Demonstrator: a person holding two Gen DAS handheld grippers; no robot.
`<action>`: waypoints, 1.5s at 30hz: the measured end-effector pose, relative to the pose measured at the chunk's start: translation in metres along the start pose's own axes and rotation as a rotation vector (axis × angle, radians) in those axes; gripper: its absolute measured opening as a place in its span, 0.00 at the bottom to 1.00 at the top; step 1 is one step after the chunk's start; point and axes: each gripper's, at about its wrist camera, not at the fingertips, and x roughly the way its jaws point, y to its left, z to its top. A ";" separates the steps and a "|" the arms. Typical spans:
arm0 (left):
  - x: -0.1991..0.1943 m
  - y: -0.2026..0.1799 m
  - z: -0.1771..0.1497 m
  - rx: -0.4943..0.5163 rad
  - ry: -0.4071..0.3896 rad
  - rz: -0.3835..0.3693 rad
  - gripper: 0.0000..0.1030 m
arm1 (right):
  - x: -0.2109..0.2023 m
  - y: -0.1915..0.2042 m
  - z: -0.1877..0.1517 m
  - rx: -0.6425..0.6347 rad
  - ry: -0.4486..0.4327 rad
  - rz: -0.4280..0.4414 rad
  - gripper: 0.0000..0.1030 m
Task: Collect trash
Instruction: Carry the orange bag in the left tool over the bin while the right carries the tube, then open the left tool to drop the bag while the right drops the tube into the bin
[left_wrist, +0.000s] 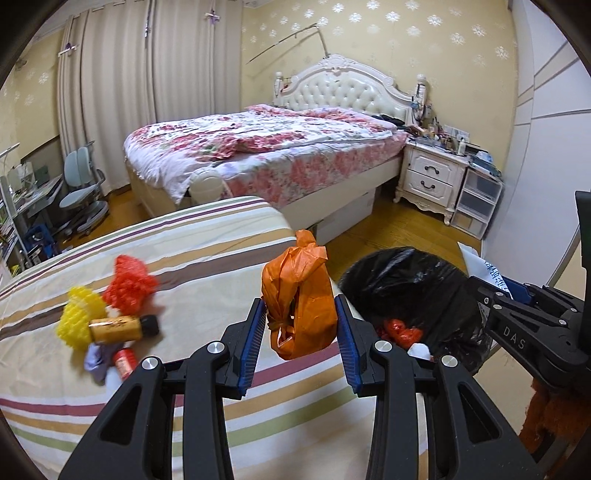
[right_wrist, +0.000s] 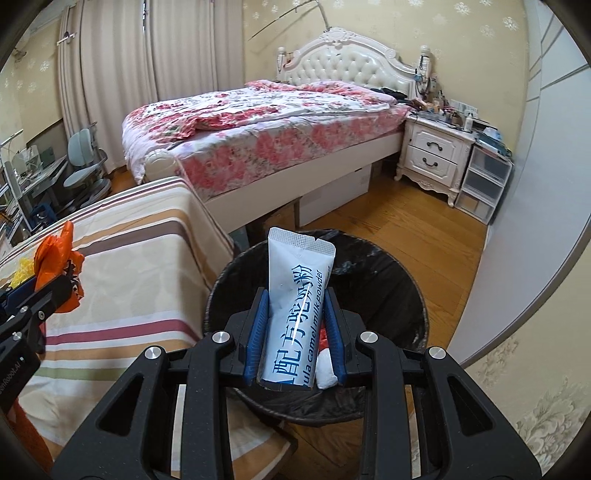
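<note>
My left gripper (left_wrist: 300, 306) is shut on a crumpled orange plastic bag (left_wrist: 299, 295) and holds it above the striped table's right edge, beside the black-lined trash bin (left_wrist: 417, 280). My right gripper (right_wrist: 297, 295) is shut on a white and blue milk powder sachet (right_wrist: 295, 306) and holds it over the bin's opening (right_wrist: 373, 273). Red and white trash lies inside the bin (left_wrist: 402, 334). On the table lie a red foam net (left_wrist: 129, 282), a yellow foam net (left_wrist: 77, 319), a brown bottle (left_wrist: 122, 328), a small red item (left_wrist: 123, 362) and a pale wad (left_wrist: 96, 360).
The striped tablecloth (left_wrist: 207, 258) covers the table on the left. A floral bed (left_wrist: 266, 147) stands behind, with a white nightstand (left_wrist: 432, 177) and plastic drawers (left_wrist: 476, 199) to its right. A desk chair (left_wrist: 81, 192) is at far left. Wooden floor (right_wrist: 413, 225) surrounds the bin.
</note>
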 end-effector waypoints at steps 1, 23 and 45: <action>0.004 -0.004 0.002 0.006 0.001 -0.003 0.37 | 0.001 -0.003 0.001 0.003 0.000 -0.002 0.29; 0.064 -0.069 0.026 0.081 0.032 -0.006 0.37 | 0.035 -0.046 0.009 0.061 0.006 -0.041 0.29; 0.097 -0.083 0.032 0.094 0.075 0.004 0.38 | 0.056 -0.060 0.012 0.091 0.035 -0.049 0.29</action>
